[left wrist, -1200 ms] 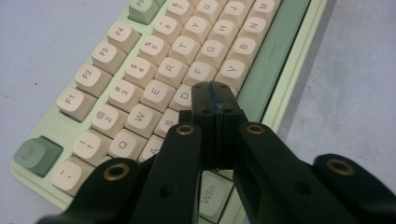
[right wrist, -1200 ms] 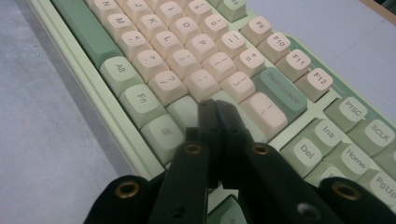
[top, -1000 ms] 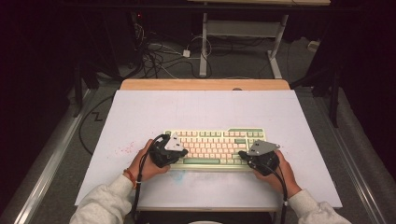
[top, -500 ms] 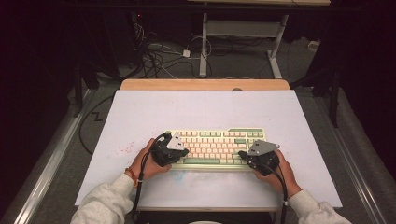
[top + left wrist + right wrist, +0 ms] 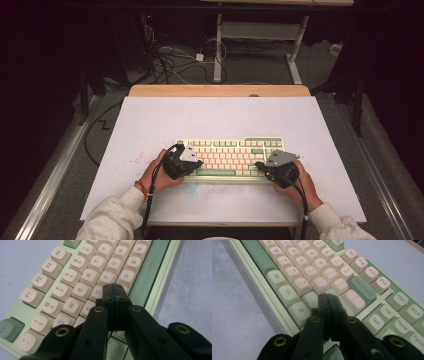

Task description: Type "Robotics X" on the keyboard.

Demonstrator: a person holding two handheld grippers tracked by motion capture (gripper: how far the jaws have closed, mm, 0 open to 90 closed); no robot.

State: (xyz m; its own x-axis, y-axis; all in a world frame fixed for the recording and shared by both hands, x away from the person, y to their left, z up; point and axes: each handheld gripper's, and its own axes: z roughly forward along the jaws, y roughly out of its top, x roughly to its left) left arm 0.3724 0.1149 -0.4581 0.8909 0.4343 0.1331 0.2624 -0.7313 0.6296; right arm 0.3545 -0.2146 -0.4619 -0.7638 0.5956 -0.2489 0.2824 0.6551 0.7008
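Cables [image 5: 170, 60] are lying tangled on the floor beyond the counter [image 5: 150, 120], well apart from the work. A pale green keyboard [image 5: 230, 155] with cream keys is sitting near the counter's front edge. The left hand-held gripper [image 5: 115, 291] is hovering clenched over the D key, the right hand-held gripper [image 5: 327, 298] clenched over the right-hand keys.

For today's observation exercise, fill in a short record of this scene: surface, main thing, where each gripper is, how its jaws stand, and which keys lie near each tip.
surface: table under a pale sheet
main thing: keyboard, cream keys with green ones, lying flat
left gripper: over the keyboard's left end, jaws shut, nothing between them
left tip near: D, F and V keys, by the left gripper view
right gripper: over the keyboard's right end, jaws shut, nothing held
right tip near: green keys below Backspace
contact with keys: cannot tell
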